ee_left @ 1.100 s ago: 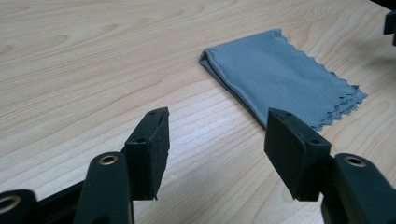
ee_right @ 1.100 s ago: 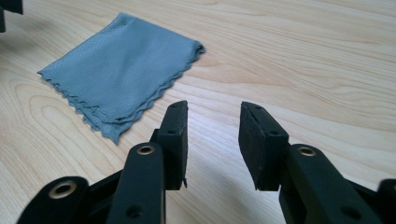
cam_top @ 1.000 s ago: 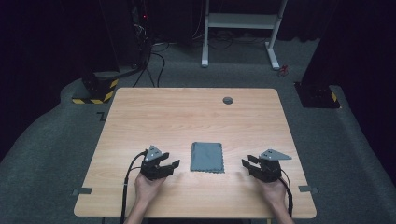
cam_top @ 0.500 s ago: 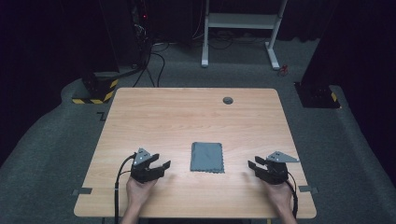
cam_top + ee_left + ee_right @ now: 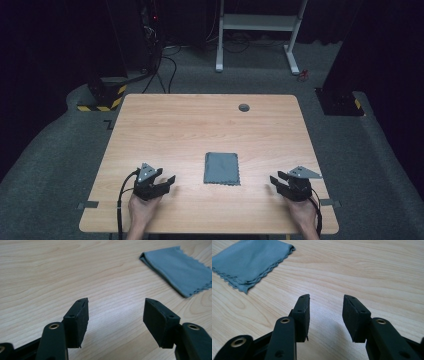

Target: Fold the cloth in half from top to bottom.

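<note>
A folded grey cloth (image 5: 222, 168) with zigzag edges lies flat on the wooden table (image 5: 210, 130), near its front middle. My left gripper (image 5: 167, 181) rests low over the table to the cloth's left, open, nothing between its jaws. In the left gripper view (image 5: 116, 311) the cloth (image 5: 178, 268) lies at the upper right. My right gripper (image 5: 275, 181) sits to the cloth's right, open and empty. Seen from the right gripper view (image 5: 326, 306), the cloth (image 5: 249, 261) lies at the upper left, apart from the jaws.
A small dark round grommet (image 5: 244, 107) sits in the table's far edge area. Beyond the table stand a white frame (image 5: 260, 22), black equipment with cables (image 5: 150, 45) and a yellow-black striped base (image 5: 100, 97) on grey carpet.
Both hands have drawn back from the cloth toward the table's front edge and outward, the left going left, the right going right. The cloth has stayed put.
</note>
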Tool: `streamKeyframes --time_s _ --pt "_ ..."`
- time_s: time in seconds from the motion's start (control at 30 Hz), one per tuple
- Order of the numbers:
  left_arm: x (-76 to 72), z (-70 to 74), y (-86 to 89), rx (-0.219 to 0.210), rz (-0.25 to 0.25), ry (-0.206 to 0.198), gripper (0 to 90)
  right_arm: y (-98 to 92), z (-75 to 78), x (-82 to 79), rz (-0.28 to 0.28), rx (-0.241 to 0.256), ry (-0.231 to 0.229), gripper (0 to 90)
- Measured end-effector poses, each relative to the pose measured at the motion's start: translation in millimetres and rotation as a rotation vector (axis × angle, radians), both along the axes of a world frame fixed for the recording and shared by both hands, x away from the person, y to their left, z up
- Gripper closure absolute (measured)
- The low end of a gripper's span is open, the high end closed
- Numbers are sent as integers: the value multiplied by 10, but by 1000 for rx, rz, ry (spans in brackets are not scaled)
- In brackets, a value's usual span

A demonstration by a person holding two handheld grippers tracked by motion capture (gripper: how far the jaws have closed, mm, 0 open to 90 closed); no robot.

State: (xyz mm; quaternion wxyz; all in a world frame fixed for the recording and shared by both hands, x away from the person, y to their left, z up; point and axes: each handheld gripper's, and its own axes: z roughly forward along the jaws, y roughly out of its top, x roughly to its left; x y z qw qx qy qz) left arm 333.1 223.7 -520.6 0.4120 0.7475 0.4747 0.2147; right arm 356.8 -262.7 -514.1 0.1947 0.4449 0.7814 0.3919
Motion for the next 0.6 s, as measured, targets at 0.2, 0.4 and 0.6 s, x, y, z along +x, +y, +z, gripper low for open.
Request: streamKeyframes --time_s 0.2,0.4,0.6 --pt "-10 -40 18 30 6 12 371 -28 -49 -28 -13 -38 2 579" --pt "-8 -51 16 46 14 13 368 -35 -63 -27 -10 -59 8 575" --pt "2 -56 -1 65 12 27 359 -23 -72 -21 -12 -74 26 563"
